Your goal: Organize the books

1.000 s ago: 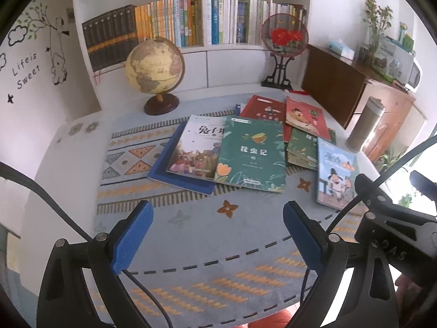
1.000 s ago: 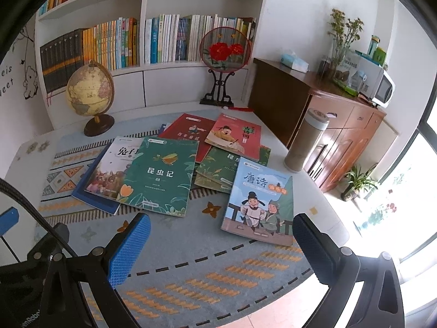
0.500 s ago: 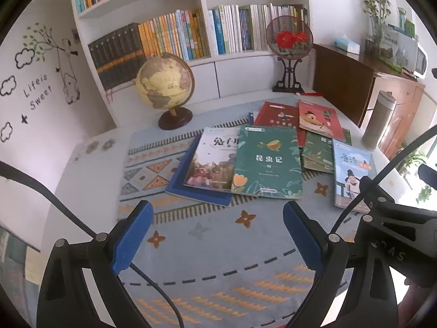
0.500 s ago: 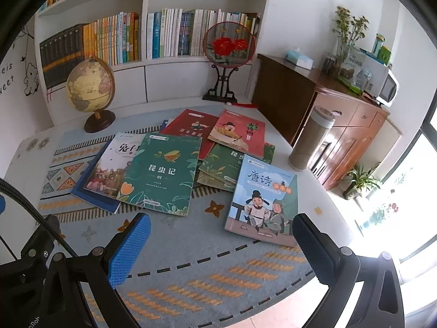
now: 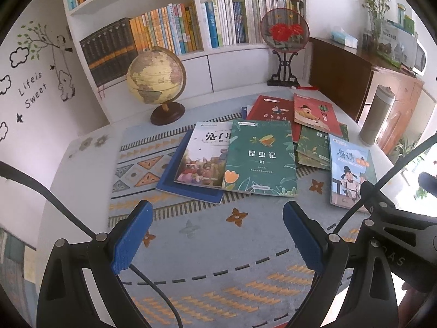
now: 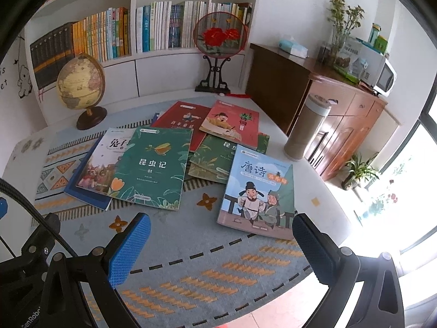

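1. Near the table's far-left corner stood a globe (image 5: 156,78) on a dark round base, in front of a white bookshelf (image 5: 188,5) filled with upright books.
2. On the patterned mat (image 5: 196,248) covering the table, a blue book (image 5: 188,188) lay lowest at the left of the spread, with a pale-covered book (image 5: 203,155) on top of it.
3. A large green book (image 5: 260,158) overlapped the pale one's right edge, near the table's middle.
4. Behind it lay a dark red book (image 5: 269,109) and a lighter red book (image 5: 316,114), with another green book (image 5: 311,147) partly under them.
5. A light blue book (image 6: 259,188) lay alone toward the near-right edge, apart from the rest.
6. A grey flask (image 6: 307,128) stood upright at the table's right edge.
7. The left gripper (image 5: 215,235) hovered over the near edge, fingers spread wide, nothing between them.
8. The right gripper (image 6: 221,248) likewise hung with fingers wide apart and empty, its right finger (image 6: 311,243) near the light blue book's near corner; I cannot tell if they touched.
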